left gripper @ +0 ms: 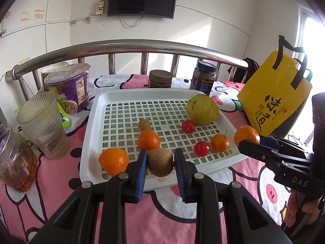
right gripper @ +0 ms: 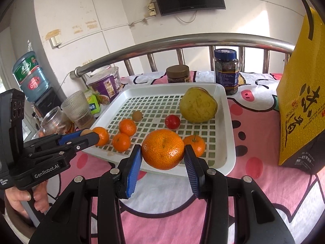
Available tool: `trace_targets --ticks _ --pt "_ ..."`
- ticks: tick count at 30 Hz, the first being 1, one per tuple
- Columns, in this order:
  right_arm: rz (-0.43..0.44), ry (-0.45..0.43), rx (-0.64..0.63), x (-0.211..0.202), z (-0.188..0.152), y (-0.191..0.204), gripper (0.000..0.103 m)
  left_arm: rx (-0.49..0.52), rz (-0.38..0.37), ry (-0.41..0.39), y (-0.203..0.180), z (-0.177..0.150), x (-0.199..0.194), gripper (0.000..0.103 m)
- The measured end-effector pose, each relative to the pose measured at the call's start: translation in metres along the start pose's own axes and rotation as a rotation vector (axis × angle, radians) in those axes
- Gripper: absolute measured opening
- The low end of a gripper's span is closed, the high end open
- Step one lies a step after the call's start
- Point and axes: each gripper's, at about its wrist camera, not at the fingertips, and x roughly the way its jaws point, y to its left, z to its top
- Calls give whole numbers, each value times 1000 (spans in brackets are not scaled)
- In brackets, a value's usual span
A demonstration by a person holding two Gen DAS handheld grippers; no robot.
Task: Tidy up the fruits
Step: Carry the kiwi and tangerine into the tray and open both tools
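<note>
A white slotted tray (left gripper: 95, 109) (right gripper: 229, 105) lies on the pink bedsheet. My left gripper (left gripper: 160, 163) is shut on a brown kiwi (left gripper: 160, 161) over the tray's near edge; it shows in the right wrist view (right gripper: 86, 132). My right gripper (right gripper: 162, 152) is shut on a large orange (right gripper: 162, 149) above the tray's near right edge; it shows in the left wrist view (left gripper: 246, 135). In the tray lie a big yellow-green fruit (left gripper: 202, 109) (right gripper: 198, 104), small oranges (left gripper: 148, 139) (left gripper: 113, 160) (left gripper: 220, 142), two red fruits (left gripper: 188, 126) (left gripper: 201, 148) and a small brown fruit (left gripper: 143, 123).
A yellow paper bag (right gripper: 300, 93) stands right of the tray. Two jars (left gripper: 160, 79) (left gripper: 204, 77) stand behind it by the steel bed rail (left gripper: 142, 46). Left are noodle cups (left gripper: 69, 87), a ribbed glass (left gripper: 43, 122) and a glass jar (left gripper: 14, 156).
</note>
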Motion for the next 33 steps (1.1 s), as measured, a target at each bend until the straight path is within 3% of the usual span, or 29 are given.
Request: trace_targets --ticks 16,33 --pt "-9 43 -8 79 72 6 41 -146 118 0 42 55 69 29" --pt "-183 205 -167 173 99 19 41 -169 179 79 63 58 119 29"
